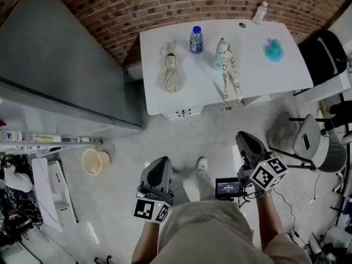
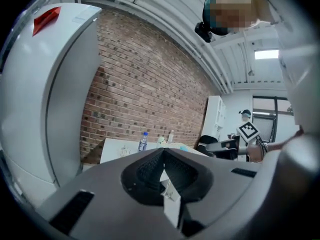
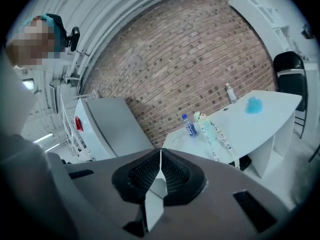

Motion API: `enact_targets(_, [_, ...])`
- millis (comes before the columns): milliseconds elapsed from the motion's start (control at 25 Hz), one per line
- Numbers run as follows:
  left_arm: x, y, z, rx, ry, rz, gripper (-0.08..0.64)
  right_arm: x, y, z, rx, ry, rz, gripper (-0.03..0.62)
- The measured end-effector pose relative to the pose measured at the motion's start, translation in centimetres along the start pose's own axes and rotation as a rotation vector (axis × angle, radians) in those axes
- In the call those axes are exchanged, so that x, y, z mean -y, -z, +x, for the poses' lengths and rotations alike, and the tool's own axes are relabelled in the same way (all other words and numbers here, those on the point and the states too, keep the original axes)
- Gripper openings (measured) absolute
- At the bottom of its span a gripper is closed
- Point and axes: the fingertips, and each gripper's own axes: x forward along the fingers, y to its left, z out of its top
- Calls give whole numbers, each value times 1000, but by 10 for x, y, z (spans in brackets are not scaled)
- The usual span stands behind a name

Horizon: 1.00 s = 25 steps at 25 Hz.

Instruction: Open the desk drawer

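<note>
A white desk [image 1: 286, 73] stands against the brick wall, and its small drawer front [image 1: 184, 113] shows under the near edge. On top lie a beige folded cloth [image 1: 171, 67], a water bottle [image 1: 196, 39], a patterned long item [image 1: 228, 65] and a blue object [image 1: 273, 50]. My left gripper [image 1: 161, 161] and right gripper [image 1: 243, 136] are held low over the floor, well short of the desk. Both are shut and hold nothing. In the gripper views the left gripper [image 2: 163, 153] and right gripper [image 3: 160, 151] point toward the desk [image 3: 265, 116], far off.
A tall grey cabinet [image 1: 60, 54] stands left of the desk. A black chair [image 1: 330, 54] and a grey stool [image 1: 308, 139] are at the right. A yellow basket [image 1: 92, 161] and shelving clutter [image 1: 22, 202] sit at the left. Bare concrete floor [image 1: 181, 142] lies before the desk.
</note>
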Motion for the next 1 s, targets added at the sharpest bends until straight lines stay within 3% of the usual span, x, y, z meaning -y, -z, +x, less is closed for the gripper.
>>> enact_targets(200, [-25,31,13,-59,-43,-5,6,35,-18,61,-32,-45,-32,28])
enact_targets(400, [-37,65,57,-86,22,40,6,67,-20,124,-30,-85,-96,28])
enact_targets(520, [-38,91,88,-94,65,41,6,89,31,158,-64,-106,1,28])
enact_targets(760, [-67,170,127,-181,113,-16,6,135,183,211,-138,-53,354,28])
enact_targets(1000, [-107,237,144,-236,98,-67,6,176,284,261,-167,15,520,29])
